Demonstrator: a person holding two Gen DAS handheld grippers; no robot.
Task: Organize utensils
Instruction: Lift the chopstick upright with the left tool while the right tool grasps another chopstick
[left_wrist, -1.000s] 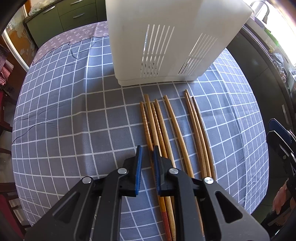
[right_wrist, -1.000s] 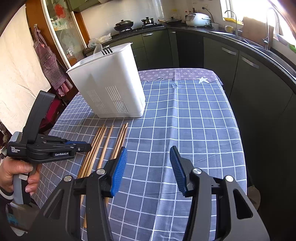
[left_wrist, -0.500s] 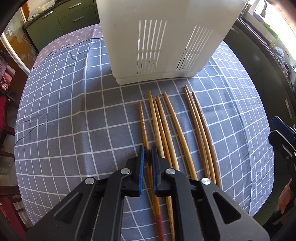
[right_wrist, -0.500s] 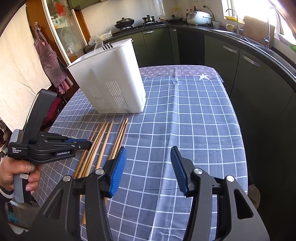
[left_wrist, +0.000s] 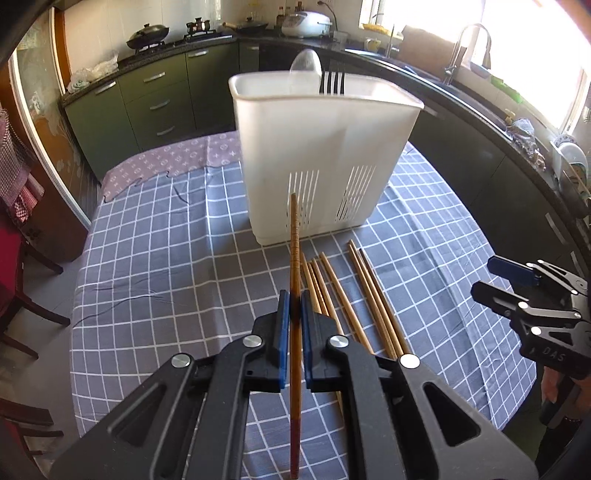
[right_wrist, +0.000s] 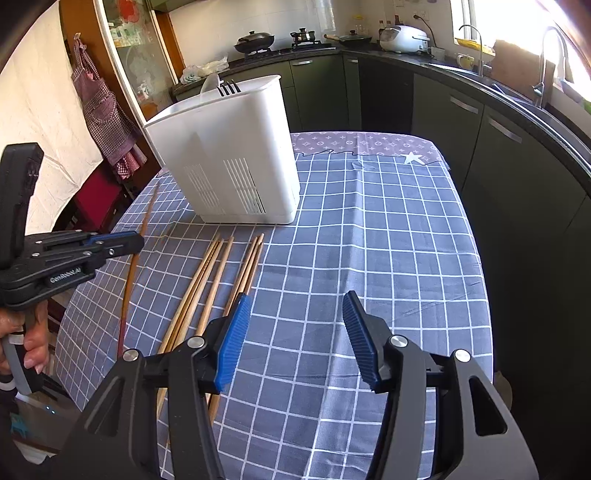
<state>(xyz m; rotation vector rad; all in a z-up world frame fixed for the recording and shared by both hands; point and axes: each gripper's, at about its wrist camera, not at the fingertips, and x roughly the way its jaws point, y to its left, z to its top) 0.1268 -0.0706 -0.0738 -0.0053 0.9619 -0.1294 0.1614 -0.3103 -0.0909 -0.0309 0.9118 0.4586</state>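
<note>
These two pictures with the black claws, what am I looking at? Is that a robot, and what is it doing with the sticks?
No robot: a person holds a clamp tool in each hand, each with a camera looking along its fingers. One picture looks out from the left gripper, shut on a dark chopstick lifted off the checked tablecloth. The other looks out from the right gripper, open and empty. More chopsticks lie on the cloth before a white utensil holder with a fork and spoon inside.

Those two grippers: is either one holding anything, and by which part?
The left gripper pinches one dark chopstick around mid-length, lifted off the table. The right gripper is open and holds nothing.
</note>
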